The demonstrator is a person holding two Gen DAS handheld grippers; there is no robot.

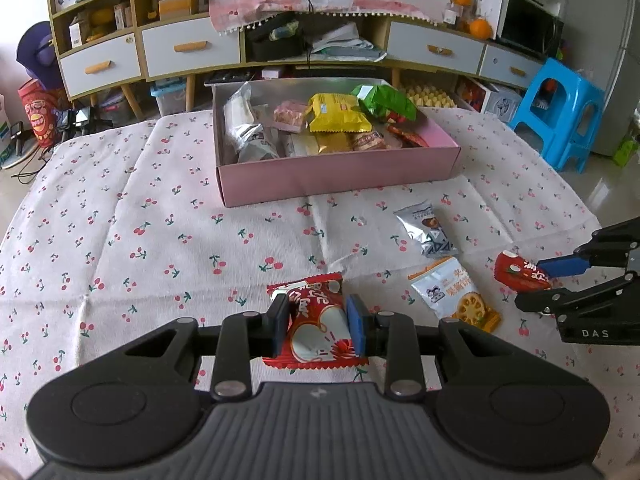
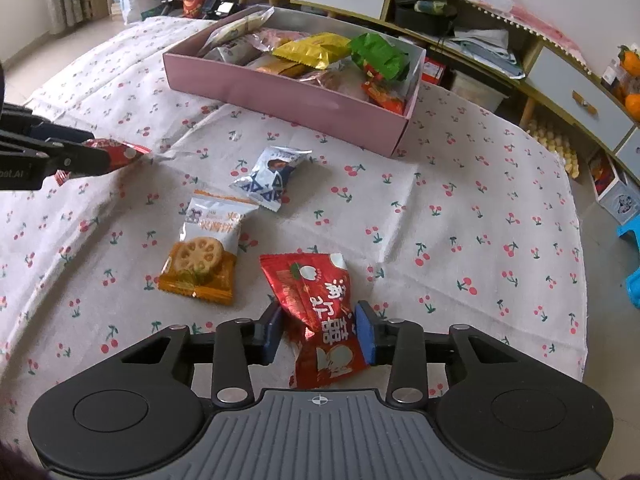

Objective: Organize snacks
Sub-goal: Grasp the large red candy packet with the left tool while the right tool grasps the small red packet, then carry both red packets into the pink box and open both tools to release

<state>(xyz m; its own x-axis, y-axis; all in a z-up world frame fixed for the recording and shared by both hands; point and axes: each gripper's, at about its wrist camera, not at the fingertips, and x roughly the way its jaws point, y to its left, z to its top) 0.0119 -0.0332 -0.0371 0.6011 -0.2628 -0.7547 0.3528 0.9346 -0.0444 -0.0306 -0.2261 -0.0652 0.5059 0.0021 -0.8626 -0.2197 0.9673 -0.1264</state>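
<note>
Down on the cherry-print white tablecloth point(image 1: 160, 208), the left gripper point(image 1: 318, 326) is clenched on a red foil snack packet with white lettering point(image 1: 316, 320), its blue pads pressing the packet's two sides so the wrapper bows between them. Beside it, the right gripper point(image 2: 320, 332) has a second red foil snack packet with a white apple picture point(image 2: 320, 308) between its blue-padded fingers point(image 2: 365, 334); the wrapper is crumpled and pinched at its waist, and both pads touch it. From the left wrist view the same right gripper point(image 1: 548, 280) comes in from the right edge with that red packet at its tips, lying on or just above the cloth; which of the two cannot be told. Two more snacks lie loose on the cloth between the grippers and the box: a silver-and-blue foil packet point(image 2: 272, 176), and just beside it a white-and-orange packet printed with a lotus-root slice point(image 2: 208, 244). Farther back stands an open pink cardboard box point(image 1: 340, 178) with a pale inner wall, already holding many wrapped snacks, among them a yellow foil bag point(image 1: 336, 114) and a green foil bag point(image 1: 386, 100) leaning at its far right side. Behind the table runs a low wooden sideboard with grey-white drawers point(image 1: 192, 50), and a blue plastic stool point(image 1: 560, 116) stands to the right of it.
</note>
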